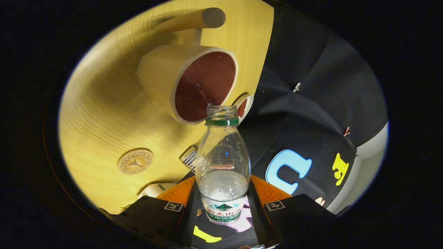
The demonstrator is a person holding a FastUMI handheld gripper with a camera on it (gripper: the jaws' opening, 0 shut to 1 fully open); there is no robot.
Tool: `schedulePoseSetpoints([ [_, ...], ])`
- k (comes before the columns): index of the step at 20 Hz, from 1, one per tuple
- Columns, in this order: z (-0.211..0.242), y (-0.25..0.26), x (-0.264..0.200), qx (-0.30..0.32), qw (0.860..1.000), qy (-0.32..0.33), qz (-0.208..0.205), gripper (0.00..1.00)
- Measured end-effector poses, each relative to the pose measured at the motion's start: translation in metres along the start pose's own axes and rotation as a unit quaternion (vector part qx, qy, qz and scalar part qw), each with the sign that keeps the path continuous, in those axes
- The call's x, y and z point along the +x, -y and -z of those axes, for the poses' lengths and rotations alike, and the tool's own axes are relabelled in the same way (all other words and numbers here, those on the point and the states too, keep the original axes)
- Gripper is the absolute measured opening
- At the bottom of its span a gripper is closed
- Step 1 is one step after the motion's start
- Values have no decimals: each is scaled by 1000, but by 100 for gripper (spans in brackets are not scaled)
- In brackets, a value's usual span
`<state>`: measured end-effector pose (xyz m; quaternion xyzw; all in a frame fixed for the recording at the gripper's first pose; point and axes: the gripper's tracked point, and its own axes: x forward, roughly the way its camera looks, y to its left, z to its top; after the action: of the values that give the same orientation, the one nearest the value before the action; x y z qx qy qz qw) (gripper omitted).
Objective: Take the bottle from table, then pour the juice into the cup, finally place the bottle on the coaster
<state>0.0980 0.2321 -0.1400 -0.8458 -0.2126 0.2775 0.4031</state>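
My gripper [223,207] is shut on a clear plastic bottle [223,162], with both fingers pressing on its labelled lower body. The bottle has no cap and a green ring under its open mouth. The whole view is tilted. The bottle's mouth sits right at the near rim of a cream cup [193,83] with a wooden handle. The cup's inside holds dark reddish liquid, and a thin streak runs down into it. A round cork coaster [135,161] lies flat on the wooden table [104,103], beside the bottle and apart from the cup.
A small white piece with a brown patch [245,105] lies just beyond the bottle's mouth at the table's edge. A ribbed clear object [189,159] rests next to the bottle's shoulder. A pale object [157,189] sits near my finger. The table ends at the booth's black cloth.
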Motion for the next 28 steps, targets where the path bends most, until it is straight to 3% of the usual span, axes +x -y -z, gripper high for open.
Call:
schedulePoseSetpoints([
  [11,-4,9,0,-50,999,17,5,70],
  [28,-6,8,-3,-53,998,13,1,70],
])
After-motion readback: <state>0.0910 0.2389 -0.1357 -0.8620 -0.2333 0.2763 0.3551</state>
